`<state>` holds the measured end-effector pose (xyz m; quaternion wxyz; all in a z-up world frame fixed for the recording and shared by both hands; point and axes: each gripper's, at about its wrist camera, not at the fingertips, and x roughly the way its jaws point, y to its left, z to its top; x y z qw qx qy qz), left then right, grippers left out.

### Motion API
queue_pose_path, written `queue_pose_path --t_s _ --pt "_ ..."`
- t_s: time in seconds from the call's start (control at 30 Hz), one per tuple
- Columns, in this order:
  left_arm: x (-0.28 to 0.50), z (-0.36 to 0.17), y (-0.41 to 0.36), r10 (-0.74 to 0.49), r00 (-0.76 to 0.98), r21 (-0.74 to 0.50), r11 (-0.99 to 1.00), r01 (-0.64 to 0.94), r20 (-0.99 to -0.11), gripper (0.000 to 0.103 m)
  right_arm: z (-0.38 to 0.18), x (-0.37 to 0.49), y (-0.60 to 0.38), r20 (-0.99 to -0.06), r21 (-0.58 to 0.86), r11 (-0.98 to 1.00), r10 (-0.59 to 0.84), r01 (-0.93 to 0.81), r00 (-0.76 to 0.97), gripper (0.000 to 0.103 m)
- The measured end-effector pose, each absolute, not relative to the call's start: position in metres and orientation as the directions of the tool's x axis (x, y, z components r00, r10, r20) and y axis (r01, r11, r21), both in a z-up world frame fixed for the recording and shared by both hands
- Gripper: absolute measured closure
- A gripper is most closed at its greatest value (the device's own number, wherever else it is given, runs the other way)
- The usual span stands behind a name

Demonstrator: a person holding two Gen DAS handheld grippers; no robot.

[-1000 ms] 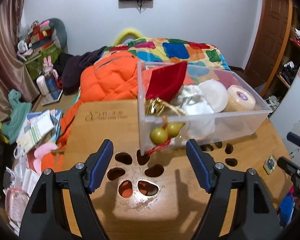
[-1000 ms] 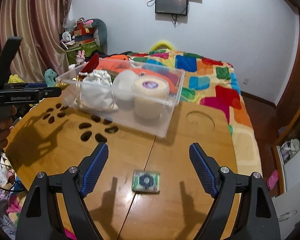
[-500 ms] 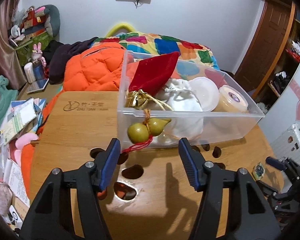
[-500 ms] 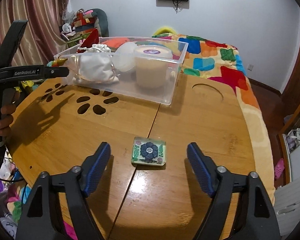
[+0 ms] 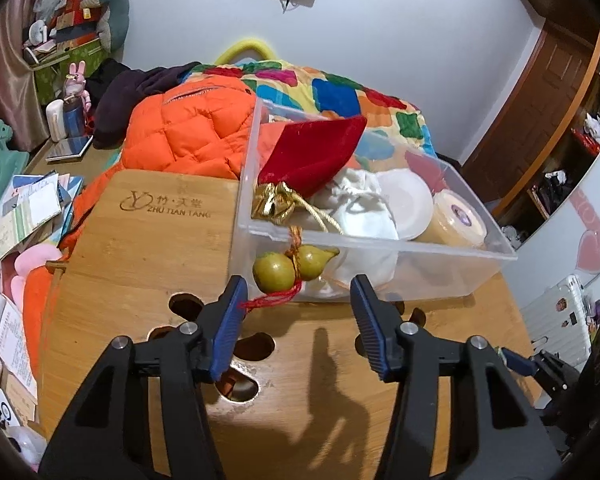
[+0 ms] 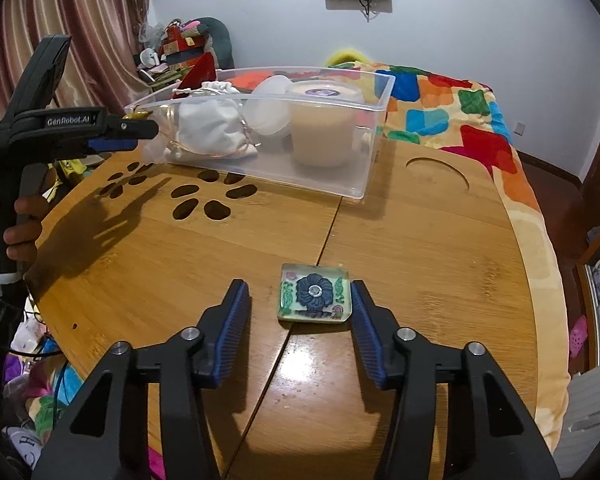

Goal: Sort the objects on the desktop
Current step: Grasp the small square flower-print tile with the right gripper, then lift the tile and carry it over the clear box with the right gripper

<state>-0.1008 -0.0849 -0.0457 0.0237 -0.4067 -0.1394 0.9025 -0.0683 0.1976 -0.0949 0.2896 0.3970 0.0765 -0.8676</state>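
Observation:
A clear plastic bin (image 5: 380,240) (image 6: 364,152) on the wooden table holds a red velvet pouch (image 5: 316,156), a white cloth bag (image 6: 212,128), a white lid and a cream tub (image 6: 324,124). Two olive gourd charms (image 5: 292,268) on a red cord hang over the bin's near wall. My left gripper (image 5: 296,316) is open just below the charms; it also shows in the right wrist view (image 6: 124,136). My right gripper (image 6: 298,316) is open, with a square glass tile with a blue flower (image 6: 315,298) between its fingertips, near the right pad.
The round bamboo table (image 6: 420,240) has paw-shaped cut-outs (image 6: 204,200) and a round recess (image 6: 436,176). An orange jacket (image 5: 188,136) and a patchwork quilt lie behind it. Papers and toys clutter the floor at the left (image 5: 20,216).
My left gripper moved forward to the bin until the hanging gourds sit just above its fingers. My right gripper moved forward and down, bringing the tile between its fingers.

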Motion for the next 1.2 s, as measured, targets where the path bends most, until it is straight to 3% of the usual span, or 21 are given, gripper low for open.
queue_pose_path --t_s 0.27,0.33,0.37,0.4,1.2 --pt "-0.098 -0.037 -0.085 0.130 -0.677 -0.244 -0.967 0.075 -0.724 0.051 -0.096 -0.070 0.199 -0.728 0.130 -0.809 -0.470 0.574 -0.498 0.064" --pt "-0.099 -0.036 -0.083 0.116 -0.678 -0.229 -0.970 0.079 -0.726 0.061 -0.096 -0.069 0.198 -0.727 0.132 -0.804 -0.476 0.580 -0.494 0.068" --pt "-0.100 -0.037 -0.083 0.120 -0.676 -0.229 -0.971 0.073 -0.727 0.071 -0.095 -0.068 0.198 -0.727 0.134 -0.801 -0.480 0.584 -0.491 0.071" --pt "-0.100 -0.037 -0.082 0.128 -0.673 -0.235 -0.970 0.070 -0.729 0.072 -0.095 -0.068 0.197 -0.726 0.136 -0.799 -0.483 0.586 -0.489 0.071" --pt "-0.084 -0.020 -0.070 0.107 -0.711 -0.170 -0.985 0.018 -0.696 0.079 -0.076 -0.066 0.195 -0.698 0.112 -0.801 -0.484 0.588 -0.528 0.071"
